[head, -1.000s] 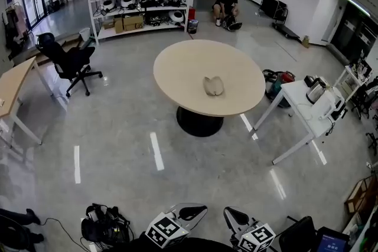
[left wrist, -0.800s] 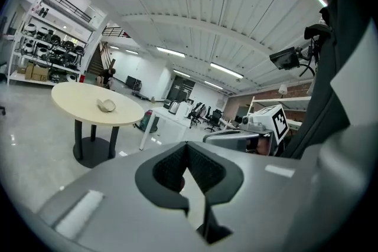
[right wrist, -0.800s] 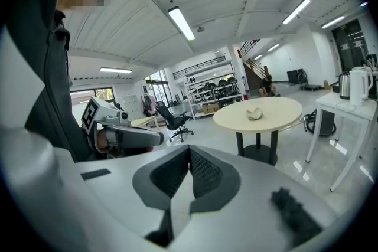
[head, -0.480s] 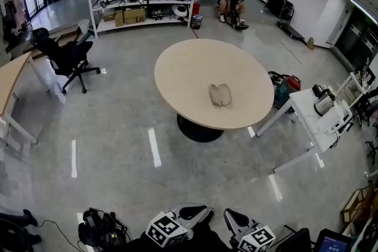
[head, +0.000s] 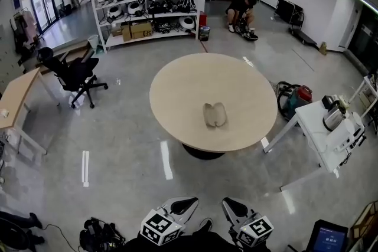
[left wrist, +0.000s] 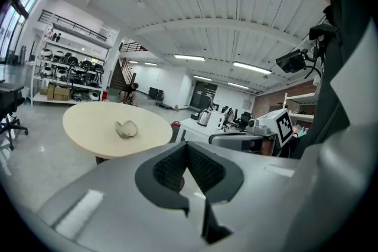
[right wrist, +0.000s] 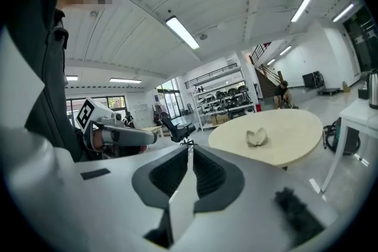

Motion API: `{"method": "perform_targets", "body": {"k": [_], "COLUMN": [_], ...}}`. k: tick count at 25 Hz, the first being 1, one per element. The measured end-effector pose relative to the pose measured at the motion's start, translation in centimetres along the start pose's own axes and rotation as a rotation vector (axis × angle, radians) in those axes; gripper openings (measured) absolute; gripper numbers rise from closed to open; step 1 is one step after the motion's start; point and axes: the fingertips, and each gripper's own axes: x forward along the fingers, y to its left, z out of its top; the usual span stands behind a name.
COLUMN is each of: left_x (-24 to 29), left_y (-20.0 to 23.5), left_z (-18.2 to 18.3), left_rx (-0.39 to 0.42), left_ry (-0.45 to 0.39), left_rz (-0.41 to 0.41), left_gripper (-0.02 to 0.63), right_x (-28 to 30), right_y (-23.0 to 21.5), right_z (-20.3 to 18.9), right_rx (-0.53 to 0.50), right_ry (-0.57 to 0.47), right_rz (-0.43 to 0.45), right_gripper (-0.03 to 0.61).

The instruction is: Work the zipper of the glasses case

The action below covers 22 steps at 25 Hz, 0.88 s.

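A beige glasses case (head: 214,114) lies by itself near the middle of a round light-wood table (head: 177,85), some way ahead of me across the floor. The case also shows small in the left gripper view (left wrist: 126,128) and in the right gripper view (right wrist: 256,137). My left gripper (head: 186,204) and right gripper (head: 231,206) sit side by side at the bottom edge of the head view, well short of the table. Both point roughly level toward it. The left gripper (left wrist: 187,147) and the right gripper (right wrist: 190,150) are each shut, with nothing held.
A black office chair (head: 74,71) and a wooden desk (head: 15,97) stand at the left. Shelving (head: 147,0) lines the back wall, and a person (head: 241,12) crouches near the stairs. A white side table (head: 333,133) with a kettle stands at the right. Bags (head: 100,236) lie on the floor by my feet.
The view has advanced toward the round table, which now sits lower and closer in the head view. Both grippers stay shut and keep their places at the bottom edge.
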Motion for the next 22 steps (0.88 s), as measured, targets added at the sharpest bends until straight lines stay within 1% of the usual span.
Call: {"method": "perform_targets", "body": {"k": [2, 4, 7, 10, 12, 16, 20, 22], "left_x": [1.8, 3.1, 4.6, 6.3, 7.6, 9.8, 13.0, 14.4], "left_y": [-0.2, 0.0, 1.2, 2.4, 3.0, 5.2, 10.2, 12.5], "left_z": [1.4, 2.2, 2.6, 2.9, 2.9, 3.1, 5.2, 6.3], "left_rx": [0.029, 0.039, 0.007, -0.013, -0.024, -0.05, -0.037, -0.051], "left_ry": [-0.013, -0.019, -0.023, -0.014, -0.003, -0.001, -0.026, -0.028], "left_rz": [0.028, 0.057, 0.099, 0.111, 0.104, 0.078, 0.034, -0.002], "left_gripper": [0.006, 0.006, 0.008, 0.009, 0.034, 0.052, 0.095, 0.112], "right_x": [-0.2, -0.3, -0.3, 0.2, 0.7, 2.4, 6.2, 7.7], "right_y": [-2.7, -5.4, -8.5, -11.0, -12.4, -14.7, -18.6, -20.1], "right_z": [1.0, 1.5, 2.1, 2.2, 1.9, 1.8, 3.8, 4.9], "right_rx": [-0.013, -0.014, -0.002, 0.013, 0.031, 0.046, 0.048, 0.069], "right_ry": [-0.009, -0.013, -0.017, -0.015, -0.003, 0.012, -0.009, -0.005], "right_rz": [0.006, 0.002, -0.011, -0.024, -0.035, -0.056, -0.092, -0.127], "right_gripper": [0.021, 0.033, 0.041, 0.047, 0.054, 0.061, 0.062, 0.063]}}
